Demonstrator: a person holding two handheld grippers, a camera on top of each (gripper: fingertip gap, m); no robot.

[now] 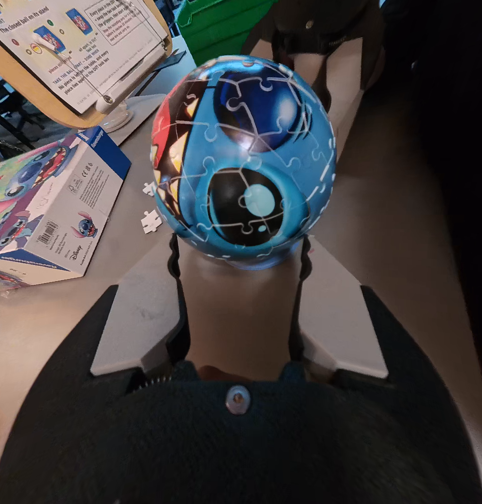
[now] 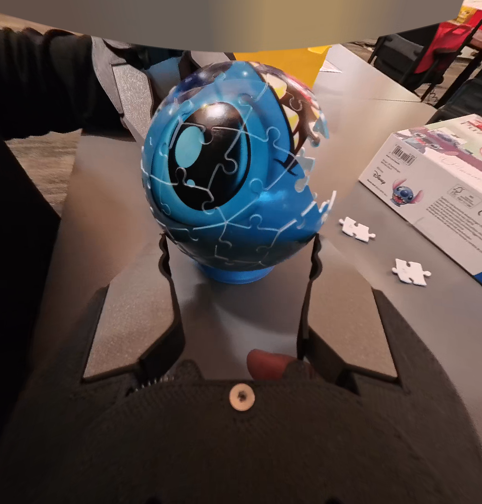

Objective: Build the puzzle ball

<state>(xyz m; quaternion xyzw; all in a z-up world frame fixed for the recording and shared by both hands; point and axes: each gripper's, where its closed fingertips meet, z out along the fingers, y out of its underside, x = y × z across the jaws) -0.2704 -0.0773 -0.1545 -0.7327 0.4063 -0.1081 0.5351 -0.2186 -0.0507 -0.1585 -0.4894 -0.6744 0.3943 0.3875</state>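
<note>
Puzzle ball (image 2: 220, 169) sits on its blue stand (image 2: 234, 275) on the surface (image 2: 370, 313), unfinished at 3 o'clock; two loose pieces (image 2: 410, 271) lie beside it. Both grippers (image 1: 238, 245) (image 2: 240, 248) face it, jaws wide apart, holding nothing.

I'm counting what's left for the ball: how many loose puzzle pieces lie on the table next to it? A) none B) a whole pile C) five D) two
D: two white pieces, one and another, lie face-down on the table between the puzzle ball and the box.
</note>
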